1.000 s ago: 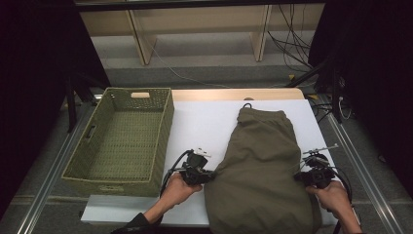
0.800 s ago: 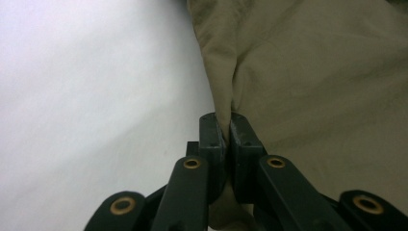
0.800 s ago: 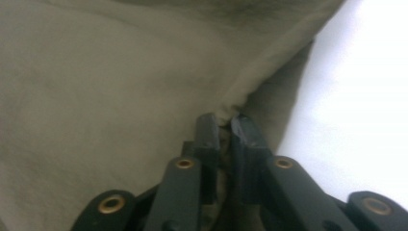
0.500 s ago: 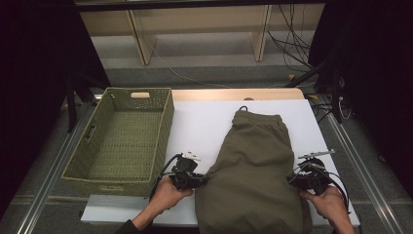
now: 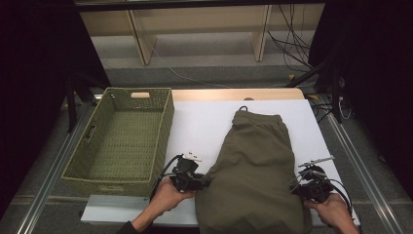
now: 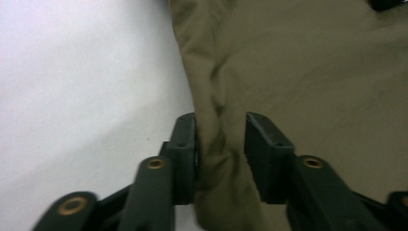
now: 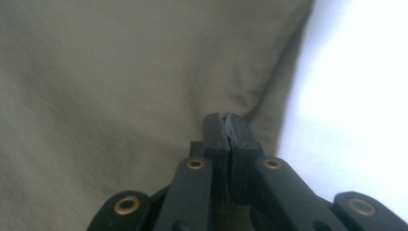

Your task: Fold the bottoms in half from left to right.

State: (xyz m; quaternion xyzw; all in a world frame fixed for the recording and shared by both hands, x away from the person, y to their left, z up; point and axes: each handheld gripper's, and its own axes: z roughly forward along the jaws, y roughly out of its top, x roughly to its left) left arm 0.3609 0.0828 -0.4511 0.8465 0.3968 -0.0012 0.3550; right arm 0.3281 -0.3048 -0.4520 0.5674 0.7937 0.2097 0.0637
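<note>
White table (image 5: 204, 126) carries two big items: an empty woven basket (image 5: 122, 139) on its left side and an olive garment (image 5: 255, 170), likely trousers, lying flat to the right of it with the waistband and a small loop at the far end and the near end spilling past the table's front edge. Cloth is spread lengthwise, apparently so both side edges can be reached at once. Left gripper (image 6: 221, 139) sits at the garment's left edge; its jaws have just been opening and stand partly apart, a bunched fold between them, one pad touching, no real clamp. Right gripper (image 7: 230, 130) at the right edge has just closed and looks pinched tight, perhaps on a sliver of hem; cannot confirm cloth inside.
</note>
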